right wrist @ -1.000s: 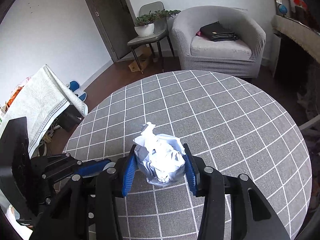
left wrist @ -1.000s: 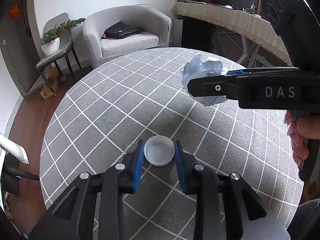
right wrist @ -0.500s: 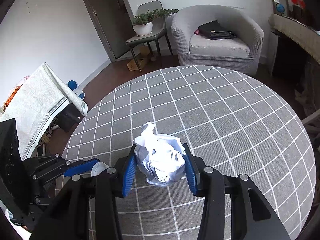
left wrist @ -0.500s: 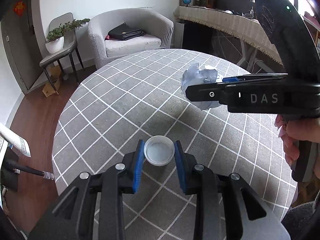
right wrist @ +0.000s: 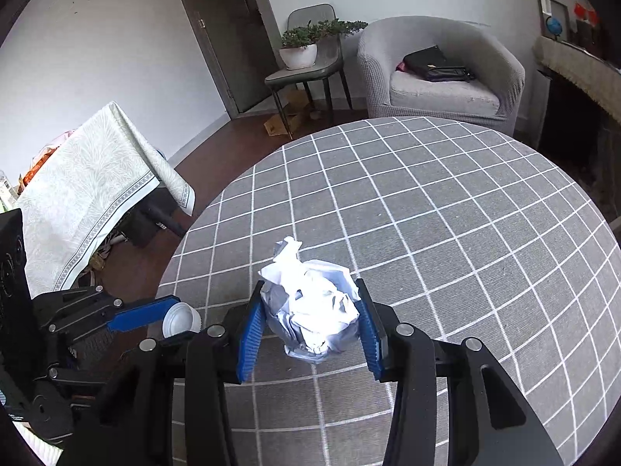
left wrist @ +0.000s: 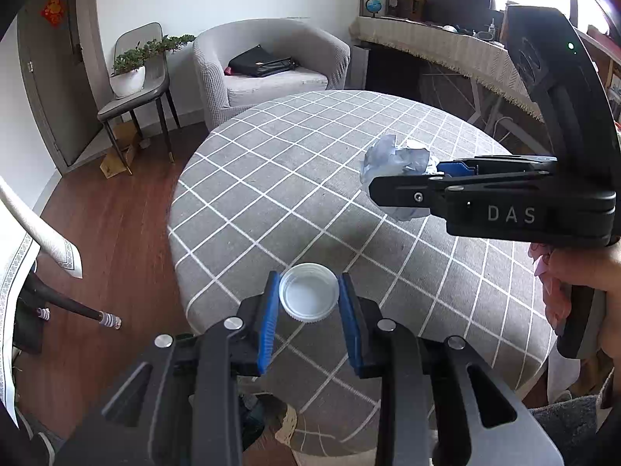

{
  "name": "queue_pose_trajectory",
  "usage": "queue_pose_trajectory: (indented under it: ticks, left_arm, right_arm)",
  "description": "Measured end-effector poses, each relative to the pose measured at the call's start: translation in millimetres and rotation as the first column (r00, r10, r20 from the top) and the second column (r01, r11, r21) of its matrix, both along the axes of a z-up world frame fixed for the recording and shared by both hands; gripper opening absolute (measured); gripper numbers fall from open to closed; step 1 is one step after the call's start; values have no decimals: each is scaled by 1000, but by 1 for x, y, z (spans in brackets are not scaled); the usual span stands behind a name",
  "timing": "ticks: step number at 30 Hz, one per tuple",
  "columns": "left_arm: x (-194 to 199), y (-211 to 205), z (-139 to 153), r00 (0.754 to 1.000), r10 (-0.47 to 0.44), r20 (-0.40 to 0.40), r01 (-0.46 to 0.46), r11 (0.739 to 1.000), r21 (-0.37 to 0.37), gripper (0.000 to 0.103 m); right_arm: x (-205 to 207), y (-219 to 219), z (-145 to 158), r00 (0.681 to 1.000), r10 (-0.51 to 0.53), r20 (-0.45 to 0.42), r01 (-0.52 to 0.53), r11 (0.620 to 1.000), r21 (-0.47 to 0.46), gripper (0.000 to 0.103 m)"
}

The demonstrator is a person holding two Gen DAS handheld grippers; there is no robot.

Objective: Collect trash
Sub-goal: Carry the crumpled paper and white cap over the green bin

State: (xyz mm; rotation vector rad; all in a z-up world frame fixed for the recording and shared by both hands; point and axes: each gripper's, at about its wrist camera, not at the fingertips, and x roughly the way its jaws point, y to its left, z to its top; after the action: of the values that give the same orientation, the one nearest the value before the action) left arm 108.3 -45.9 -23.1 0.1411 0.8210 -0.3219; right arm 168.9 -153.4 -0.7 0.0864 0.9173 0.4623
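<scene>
My left gripper [left wrist: 309, 293] is shut on a white plastic lid [left wrist: 309, 292], held above the near left edge of the round table [left wrist: 310, 147]. My right gripper [right wrist: 309, 312] is shut on a crumpled white paper ball [right wrist: 310, 310], held above the table. In the left wrist view the right gripper [left wrist: 392, 190] comes in from the right with the paper ball [left wrist: 392, 163] in its fingers. In the right wrist view the left gripper [right wrist: 170, 316] is at the lower left with the lid [right wrist: 179, 320].
The table has a grey checked cloth [right wrist: 427, 213]. A grey armchair [left wrist: 268, 66] with a black bag, and a chair with a potted plant [left wrist: 132, 73], stand behind it. A cloth-covered table [right wrist: 85, 186] stands at the left, over wooden floor [left wrist: 108, 233].
Both grippers have risen and drawn back with their loads, so the table looks farther away. The left gripper now hangs near the table's left edge, with more floor in view.
</scene>
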Motion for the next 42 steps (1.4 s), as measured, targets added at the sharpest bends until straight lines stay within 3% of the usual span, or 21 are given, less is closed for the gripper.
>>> queue_pose_trajectory:
  ticks: [9,19,32,42]
  left_arm:
    - [-33,44,7,998,61,22,-61,998,-6,32]
    - [-40,97,13,987,153,39,-151,988,-42,32]
    - [-33,159,-10,973,232,-10,-232,971,-59,32]
    - [-22,201,-47,949,296,-111,-306,948,-87,32]
  right_arm:
    - [-33,25,9,998,7,58,-9,1000,26,45]
    - [-45,73,13,994,81,78,-83,996,21,45]
    - [-36,145,22,977,185,108,-190,981,36,45]
    - [-27,189,9,964,252,87,-256,966,39,45]
